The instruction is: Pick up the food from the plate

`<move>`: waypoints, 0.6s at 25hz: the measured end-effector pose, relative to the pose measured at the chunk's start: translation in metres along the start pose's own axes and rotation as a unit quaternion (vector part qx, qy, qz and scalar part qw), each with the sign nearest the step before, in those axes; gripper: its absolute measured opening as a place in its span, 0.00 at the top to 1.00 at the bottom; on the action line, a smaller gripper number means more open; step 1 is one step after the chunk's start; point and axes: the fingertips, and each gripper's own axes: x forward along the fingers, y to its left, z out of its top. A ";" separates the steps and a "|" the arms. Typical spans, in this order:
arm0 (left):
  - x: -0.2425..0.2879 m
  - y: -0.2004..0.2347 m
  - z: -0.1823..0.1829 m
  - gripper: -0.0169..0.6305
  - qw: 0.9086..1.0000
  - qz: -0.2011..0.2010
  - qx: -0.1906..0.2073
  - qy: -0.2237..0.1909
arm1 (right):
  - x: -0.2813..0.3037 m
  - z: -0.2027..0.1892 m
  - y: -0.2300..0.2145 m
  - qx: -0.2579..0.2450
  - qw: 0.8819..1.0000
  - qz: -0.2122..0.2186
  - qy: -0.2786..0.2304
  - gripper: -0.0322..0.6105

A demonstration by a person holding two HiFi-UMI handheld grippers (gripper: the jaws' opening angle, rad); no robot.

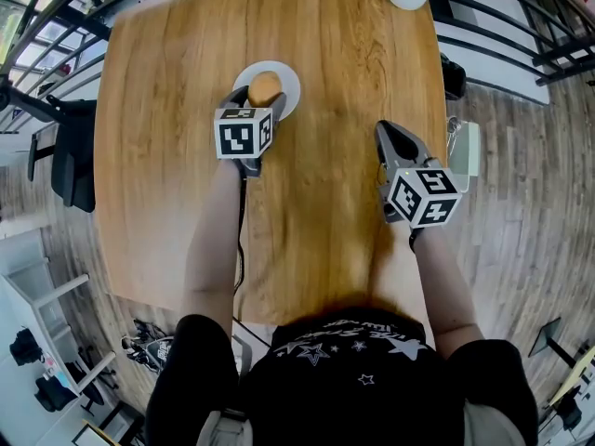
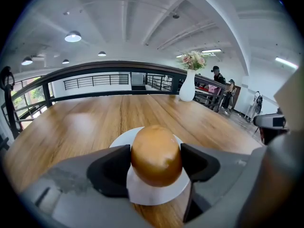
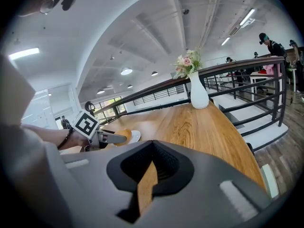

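L gripper [image 2: 156,161] jaws clamp food [image 1: 265,86] at its widest pt, on plate [image 1: 289,81], for a centred lift; R gripper [image 3: 146,177], jaws near-shut & empty, parked clear over table [image 1: 335,54].

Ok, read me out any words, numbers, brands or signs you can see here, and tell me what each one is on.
Readable text: none.
Left marker cube: black-and-white square pattern only, no letters or digits.
Right marker cube: the same kind of pattern, no letters or digits.
Black shirt: a line of white print among stars, too small and blurred to read.
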 end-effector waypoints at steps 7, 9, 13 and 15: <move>-0.025 -0.020 0.011 0.45 0.999 -0.020 -0.008 -0.028 | -0.013 0.008 0.001 -0.005 1.000 -0.002 -0.009 0.95; -0.039 -0.029 0.008 0.45 0.999 -0.027 -0.007 -0.036 | -0.018 0.010 0.006 -0.006 1.000 -0.001 -0.013 0.95; -0.071 -0.053 -0.001 0.45 0.998 -0.042 -0.010 -0.056 | -0.034 0.016 0.015 -0.011 1.000 0.007 -0.022 0.95; -0.090 -0.072 -0.006 0.45 0.996 -0.054 -0.017 -0.068 | -0.048 0.017 0.019 -0.013 1.000 0.009 -0.024 0.95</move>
